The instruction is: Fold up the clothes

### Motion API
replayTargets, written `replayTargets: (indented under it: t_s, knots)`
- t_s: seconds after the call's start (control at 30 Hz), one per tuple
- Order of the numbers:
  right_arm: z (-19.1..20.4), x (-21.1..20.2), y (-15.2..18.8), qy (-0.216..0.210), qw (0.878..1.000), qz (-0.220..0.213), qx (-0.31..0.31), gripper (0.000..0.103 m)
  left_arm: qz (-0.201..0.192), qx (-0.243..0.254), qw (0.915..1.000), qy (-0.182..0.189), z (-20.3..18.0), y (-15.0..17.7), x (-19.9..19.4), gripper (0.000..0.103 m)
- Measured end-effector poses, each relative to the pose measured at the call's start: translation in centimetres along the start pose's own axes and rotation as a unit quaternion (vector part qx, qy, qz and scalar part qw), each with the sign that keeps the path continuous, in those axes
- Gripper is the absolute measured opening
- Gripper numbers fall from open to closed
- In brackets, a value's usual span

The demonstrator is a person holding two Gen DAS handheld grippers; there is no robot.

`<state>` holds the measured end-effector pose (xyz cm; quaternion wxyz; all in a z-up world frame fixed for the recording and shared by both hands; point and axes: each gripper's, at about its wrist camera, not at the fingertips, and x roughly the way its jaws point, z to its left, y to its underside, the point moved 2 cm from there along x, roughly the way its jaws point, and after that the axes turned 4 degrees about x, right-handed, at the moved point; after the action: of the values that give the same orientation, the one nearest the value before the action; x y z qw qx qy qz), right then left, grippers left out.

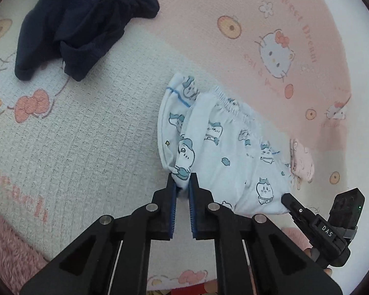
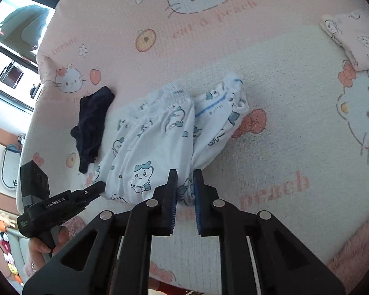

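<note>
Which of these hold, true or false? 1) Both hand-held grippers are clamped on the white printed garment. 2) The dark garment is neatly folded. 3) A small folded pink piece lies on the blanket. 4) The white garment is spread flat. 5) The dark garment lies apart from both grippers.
1) True. The left hand-held gripper and right hand-held gripper each pinch an edge of the white printed garment.
2) False. The dark garment lies crumpled in a heap.
3) True. The folded pink piece rests on the blanket.
4) False. It is bunched and creased, its gathered waistband rumpled.
5) True. Neither gripper touches it.
</note>
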<state>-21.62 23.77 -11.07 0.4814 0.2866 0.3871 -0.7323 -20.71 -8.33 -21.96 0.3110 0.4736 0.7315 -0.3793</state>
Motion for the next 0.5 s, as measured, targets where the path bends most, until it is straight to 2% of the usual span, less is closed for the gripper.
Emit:
replayTargets:
  t_s: [0.1, 0.2, 0.27, 0.33, 0.4, 0.5]
  knots:
    - [-0.2, -1.8, 2.1, 0.040, 0.999, -0.014, -0.031, 0.011, 0.014, 0.001, 0.9999, -0.008, -0.2, 2.1, -0.1, 0.010]
    - [-2.2, -0.5, 4.6, 0.099, 0.994, 0.019, -0.039, 0.011, 0.056, -0.015, 0.9980, -0.025, 0.9, 4.6, 1.5, 0.010]
    - [-3.3, 0.3, 5.5, 0.106, 0.993, 0.043, -0.029, 0.011, 0.070, -0.012, 0.9964, -0.045, 1.8, 5.9, 1.6, 0.010]
    - [-4.3, 1.1, 6.4, 0.114, 0.991, 0.067, -0.018, 0.011, 0.069, -0.026, 0.9965, -0.039, 2.1, 6.0, 1.4, 0.010]
    - [-4.3, 0.4, 6.3, 0.109, 0.992, 0.060, -0.017, 0.012, 0.062, -0.046, 0.9964, -0.035, 2.9, 5.9, 0.8, 0.014]
    - [-4.4, -1.1, 6.4, 0.112, 0.993, 0.041, -0.014, 0.013, 0.040, -0.064, 0.9957, -0.054, 4.2, 5.5, -0.9, 0.023]
